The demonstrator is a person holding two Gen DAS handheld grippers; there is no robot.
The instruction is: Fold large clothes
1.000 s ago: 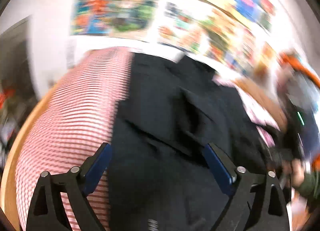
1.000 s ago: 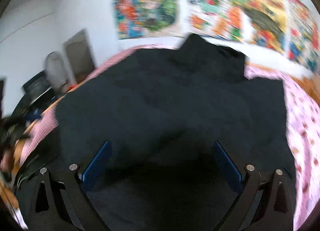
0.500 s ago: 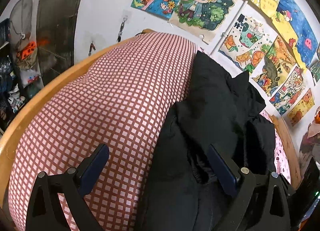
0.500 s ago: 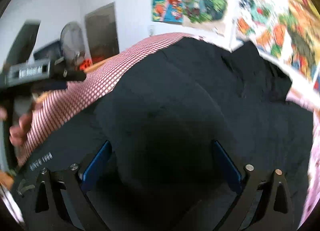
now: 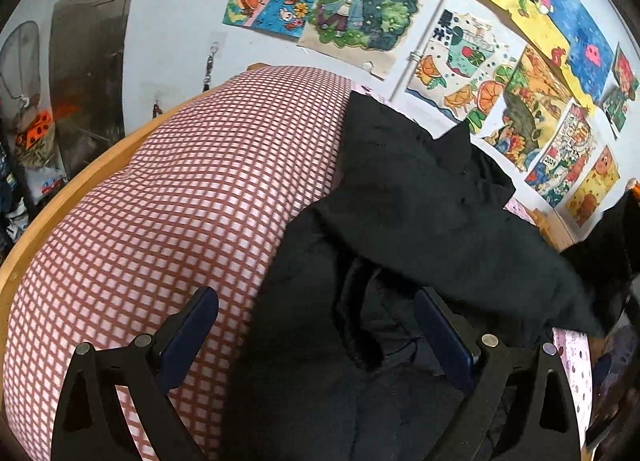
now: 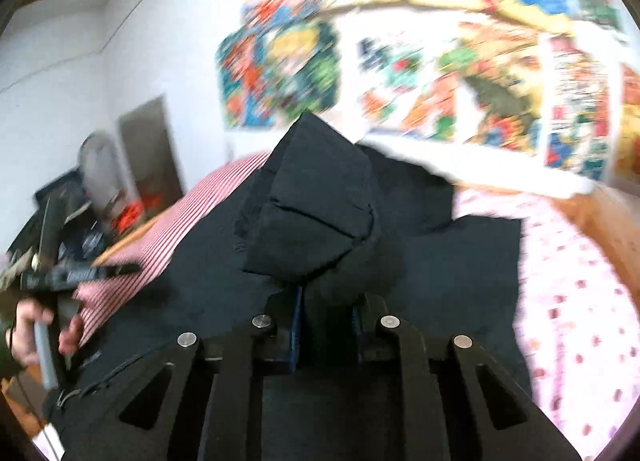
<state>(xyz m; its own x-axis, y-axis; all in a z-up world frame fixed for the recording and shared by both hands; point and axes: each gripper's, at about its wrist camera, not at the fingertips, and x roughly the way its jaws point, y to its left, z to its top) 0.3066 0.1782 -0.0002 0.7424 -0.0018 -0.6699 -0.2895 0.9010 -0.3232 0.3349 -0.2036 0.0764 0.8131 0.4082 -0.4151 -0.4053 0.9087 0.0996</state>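
Observation:
A large black padded jacket (image 5: pixel 420 201) lies spread on the bed. My left gripper (image 5: pixel 314 301) is open just above the jacket's left edge, where it meets the red-checked cover (image 5: pixel 180 201); nothing is between its blue pads. My right gripper (image 6: pixel 327 303) has its jaws closing, and they are narrow. A bunched fold of the black jacket (image 6: pixel 316 205) is pinched between the pads and stands up above the rest of the garment. In the right wrist view a hand (image 6: pixel 28 325) holds the left gripper (image 6: pixel 60 277) at the far left.
The bed has a wooden frame (image 5: pixel 80 181) and a pink patterned sheet (image 6: pixel 572 293) on its right side. Colourful posters (image 5: pixel 360 1) cover the wall behind. A grey door (image 5: pixel 88 61) and clutter stand to the left of the bed.
My right gripper went from wide open over the flat jacket to closed on a fold, and rose with it. My left gripper dropped slightly toward the jacket's left edge and stayed open.

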